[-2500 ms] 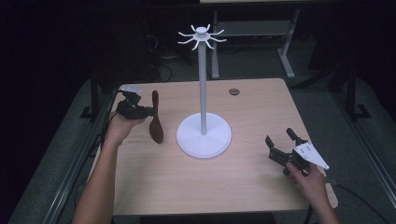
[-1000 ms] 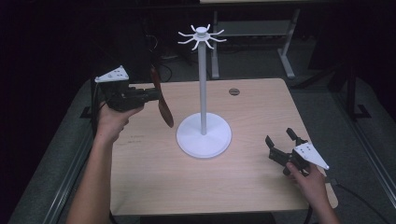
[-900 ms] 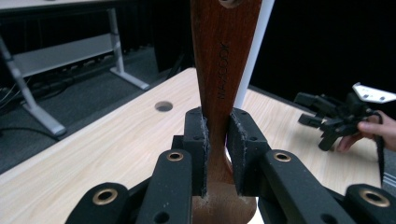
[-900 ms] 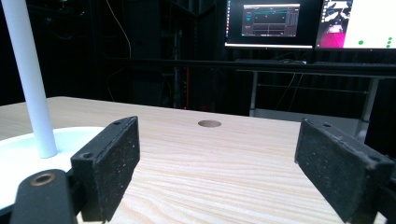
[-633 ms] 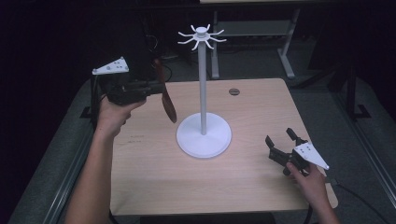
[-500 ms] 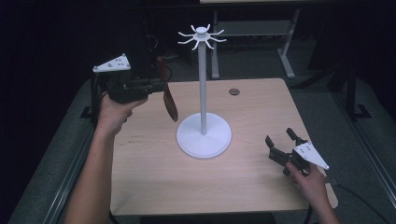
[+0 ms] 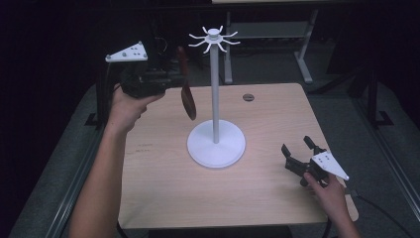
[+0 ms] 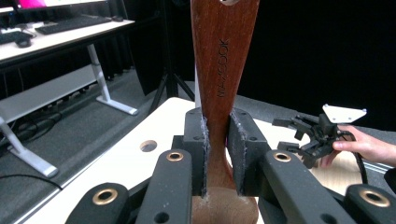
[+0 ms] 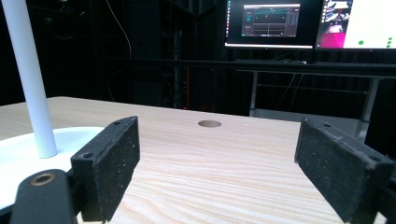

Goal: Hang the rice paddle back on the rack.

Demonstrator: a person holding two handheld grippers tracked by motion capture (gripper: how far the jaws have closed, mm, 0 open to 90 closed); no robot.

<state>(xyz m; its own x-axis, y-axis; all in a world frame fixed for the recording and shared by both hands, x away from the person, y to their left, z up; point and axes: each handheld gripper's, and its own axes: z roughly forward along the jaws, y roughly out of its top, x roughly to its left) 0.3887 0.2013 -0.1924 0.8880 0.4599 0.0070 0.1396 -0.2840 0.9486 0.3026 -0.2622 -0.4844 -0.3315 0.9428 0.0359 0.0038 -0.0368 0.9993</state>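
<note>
We see the pale wooden bench (image 7: 163, 198) carrying, near its centre, the tall white stand with a round base and a crown of hooks (image 7: 215, 94). At about ten o'clock from that base, raised above the bench's far left corner, the left tool (image 7: 171, 78) is clamped on the dark brown wooden spatula (image 7: 187, 94); its blade hangs downward, just left of the pole. In the left gripper view we see both pads pressing the narrow neck of the spatula (image 8: 218, 140). At about four o'clock, near the bench's edge, the right tool (image 7: 298, 151) rests low with its jaws wide apart, holding nothing.
</note>
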